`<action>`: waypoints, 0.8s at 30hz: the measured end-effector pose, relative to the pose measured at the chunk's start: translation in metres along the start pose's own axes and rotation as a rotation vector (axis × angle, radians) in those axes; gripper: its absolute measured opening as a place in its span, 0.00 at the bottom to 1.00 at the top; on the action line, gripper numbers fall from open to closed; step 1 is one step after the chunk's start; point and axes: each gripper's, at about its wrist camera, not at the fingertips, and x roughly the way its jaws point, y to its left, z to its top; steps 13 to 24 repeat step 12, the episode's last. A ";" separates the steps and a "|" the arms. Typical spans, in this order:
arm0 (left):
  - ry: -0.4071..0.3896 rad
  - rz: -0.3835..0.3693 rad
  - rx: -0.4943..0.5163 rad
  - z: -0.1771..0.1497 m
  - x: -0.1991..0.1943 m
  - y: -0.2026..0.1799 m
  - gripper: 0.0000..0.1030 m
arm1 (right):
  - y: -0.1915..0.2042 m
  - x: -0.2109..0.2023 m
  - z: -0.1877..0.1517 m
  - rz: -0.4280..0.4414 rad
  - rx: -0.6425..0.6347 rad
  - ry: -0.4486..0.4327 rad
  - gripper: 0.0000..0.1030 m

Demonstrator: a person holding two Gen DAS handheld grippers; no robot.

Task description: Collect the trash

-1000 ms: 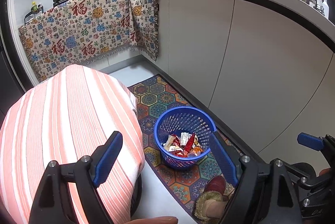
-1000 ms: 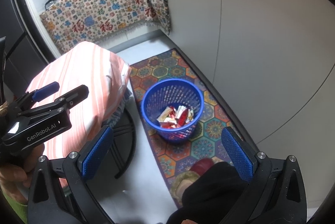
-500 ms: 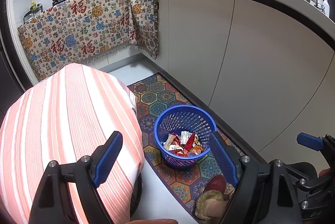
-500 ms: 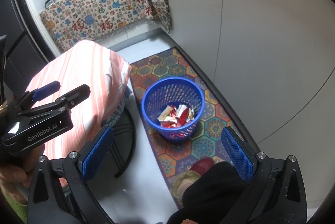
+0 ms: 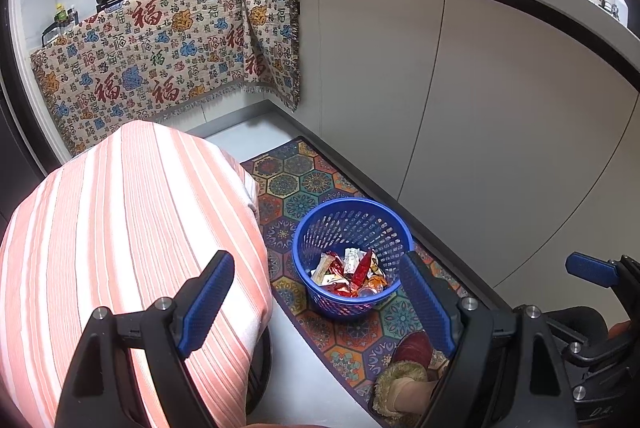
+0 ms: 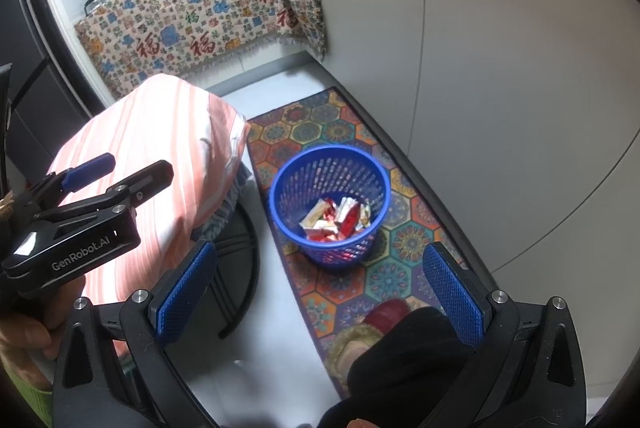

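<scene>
A blue mesh basket (image 5: 390, 211) (image 6: 280, 183) stands on a patterned floor mat, with several red and white wrappers (image 5: 352, 274) (image 6: 338, 218) lying in its bottom. My left gripper (image 5: 318, 278) hovers above and in front of the basket, its blue pads wide apart with nothing between them. My right gripper (image 6: 316, 274) also hangs open and empty over the mat, nearer than the basket. The left gripper (image 6: 86, 167) shows at the left of the right wrist view, held by a hand.
A round table under a pink striped cloth (image 5: 132, 228) (image 6: 160, 131) stands left of the basket, on a black base. White cabinet fronts (image 5: 500, 99) run along the right. A patterned cloth (image 5: 160, 55) hangs at the back. A person's slippered foot (image 5: 404, 376) rests on the mat (image 5: 296, 183).
</scene>
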 end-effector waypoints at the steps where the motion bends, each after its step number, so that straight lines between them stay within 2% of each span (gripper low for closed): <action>1: 0.001 0.000 0.002 0.000 0.000 -0.001 0.84 | 0.000 0.000 0.000 0.000 -0.001 0.000 1.00; 24: 0.014 0.007 -0.023 -0.003 -0.002 0.006 0.84 | -0.001 0.005 -0.002 -0.016 -0.001 0.015 1.00</action>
